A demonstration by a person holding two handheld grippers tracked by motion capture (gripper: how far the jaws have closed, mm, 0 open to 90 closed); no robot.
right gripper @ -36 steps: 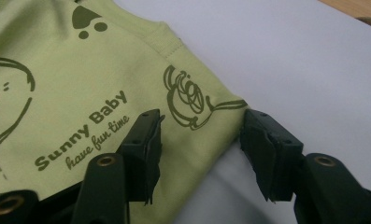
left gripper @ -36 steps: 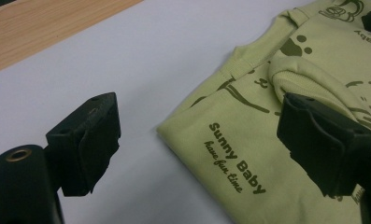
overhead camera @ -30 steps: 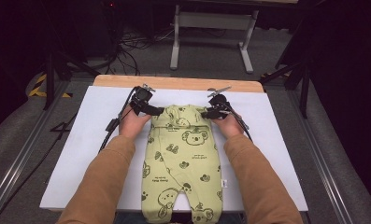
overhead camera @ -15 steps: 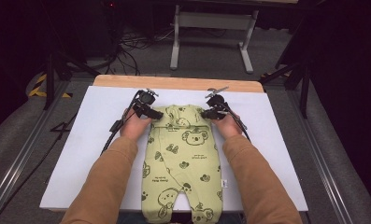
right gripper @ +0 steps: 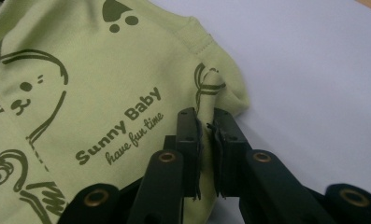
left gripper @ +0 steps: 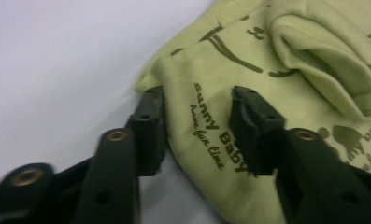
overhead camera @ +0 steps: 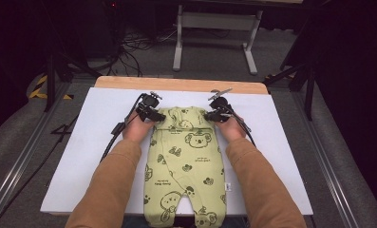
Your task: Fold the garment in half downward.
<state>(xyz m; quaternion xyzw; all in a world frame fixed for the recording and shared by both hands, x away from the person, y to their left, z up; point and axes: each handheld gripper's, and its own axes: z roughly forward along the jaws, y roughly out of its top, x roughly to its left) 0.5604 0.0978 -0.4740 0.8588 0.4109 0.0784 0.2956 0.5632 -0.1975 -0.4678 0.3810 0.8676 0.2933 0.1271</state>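
Observation:
A light green baby romper [overhead camera: 186, 161] with dark animal prints lies flat on the white mat [overhead camera: 81, 156], neck end away from the person. My left gripper [overhead camera: 156, 115] is at its top left shoulder. In the left gripper view the jaws [left gripper: 197, 100] have just been closing, with the shoulder cloth [left gripper: 276, 70] between them and a gap still showing. My right gripper [overhead camera: 210, 115] is at the top right shoulder. In the right gripper view it [right gripper: 205, 116] is shut on a pinched fold of the romper [right gripper: 80, 70].
The white mat covers a wooden table [overhead camera: 176, 84] whose far edge shows bare. Cables [overhead camera: 111, 137] trail from the left gripper across the mat. A metal stand [overhead camera: 214, 42] and dark floor lie beyond the table. Both orange sleeves [overhead camera: 105, 190] flank the romper.
The left gripper's jaws have narrowed over the romper's left shoulder. Both hands stay nearly where they were, and the romper lies as before.

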